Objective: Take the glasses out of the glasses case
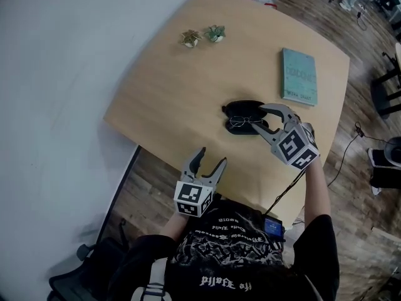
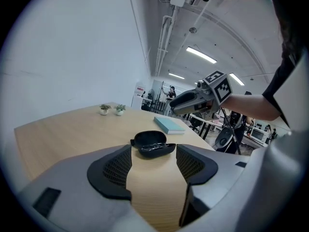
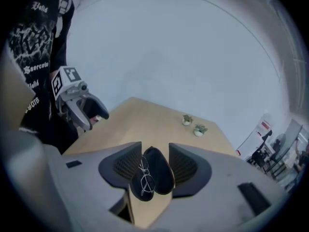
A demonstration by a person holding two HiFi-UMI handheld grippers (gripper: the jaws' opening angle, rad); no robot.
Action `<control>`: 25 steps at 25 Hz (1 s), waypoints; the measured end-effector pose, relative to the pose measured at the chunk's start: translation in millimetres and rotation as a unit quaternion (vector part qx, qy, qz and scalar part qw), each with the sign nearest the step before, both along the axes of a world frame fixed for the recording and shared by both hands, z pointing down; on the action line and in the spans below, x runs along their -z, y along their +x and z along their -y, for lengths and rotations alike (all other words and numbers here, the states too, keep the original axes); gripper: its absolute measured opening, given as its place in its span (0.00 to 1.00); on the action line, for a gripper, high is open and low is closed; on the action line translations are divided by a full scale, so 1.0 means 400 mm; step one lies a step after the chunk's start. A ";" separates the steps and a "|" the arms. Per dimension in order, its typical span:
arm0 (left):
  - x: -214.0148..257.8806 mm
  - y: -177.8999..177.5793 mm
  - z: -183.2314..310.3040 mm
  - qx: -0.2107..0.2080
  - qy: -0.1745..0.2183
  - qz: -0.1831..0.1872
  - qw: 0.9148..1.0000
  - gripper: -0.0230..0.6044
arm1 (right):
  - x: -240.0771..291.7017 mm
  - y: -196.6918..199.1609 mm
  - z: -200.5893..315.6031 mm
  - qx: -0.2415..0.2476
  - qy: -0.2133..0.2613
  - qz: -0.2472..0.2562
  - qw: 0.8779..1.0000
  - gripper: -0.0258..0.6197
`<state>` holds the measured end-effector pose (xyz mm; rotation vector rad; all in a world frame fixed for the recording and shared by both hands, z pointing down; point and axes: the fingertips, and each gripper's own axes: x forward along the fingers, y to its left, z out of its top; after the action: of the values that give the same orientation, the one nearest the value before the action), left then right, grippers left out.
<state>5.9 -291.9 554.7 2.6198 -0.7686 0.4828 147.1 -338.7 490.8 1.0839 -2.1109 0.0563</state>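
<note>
right claw point(image 1: 259, 118) is hovering spread over open black glasses case point(image 1: 241, 108) holding wire-rimmed glasses point(image 1: 242, 122); left claw point(image 1: 212, 156) is gaping empty.

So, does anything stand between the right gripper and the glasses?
Nothing visible does. The case lies open, the glasses lie bare in it, and the right gripper is open just above them.

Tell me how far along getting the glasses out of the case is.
Done: the glasses case lies open on the table. In hand: the right gripper hangs over it, jaws apart, nothing gripped. To do: the glasses are in the case and need grasping and lifting out. The left gripper is open, empty.
</note>
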 end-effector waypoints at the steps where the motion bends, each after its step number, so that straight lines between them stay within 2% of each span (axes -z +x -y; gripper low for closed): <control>1: -0.002 -0.002 0.005 0.001 0.000 0.001 1.000 0.51 | -0.024 0.000 0.007 0.010 -0.012 -0.018 1.000 0.33; 7: -0.020 -0.034 0.040 0.014 -0.005 0.016 1.000 0.51 | -0.187 0.008 0.029 0.050 -0.080 -0.115 0.989 0.33; 18: -0.073 -0.100 0.099 0.040 -0.027 0.047 0.998 0.51 | -0.382 0.016 0.047 0.102 -0.169 -0.196 0.961 0.33; 25: -0.098 -0.121 0.144 0.065 -0.054 0.037 0.996 0.51 | -0.436 0.017 0.055 0.120 -0.200 -0.219 0.948 0.33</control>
<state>-42.6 -349.5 593.8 2.4455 -0.9037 0.5710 153.8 -360.6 665.2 0.5340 -1.7131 0.1109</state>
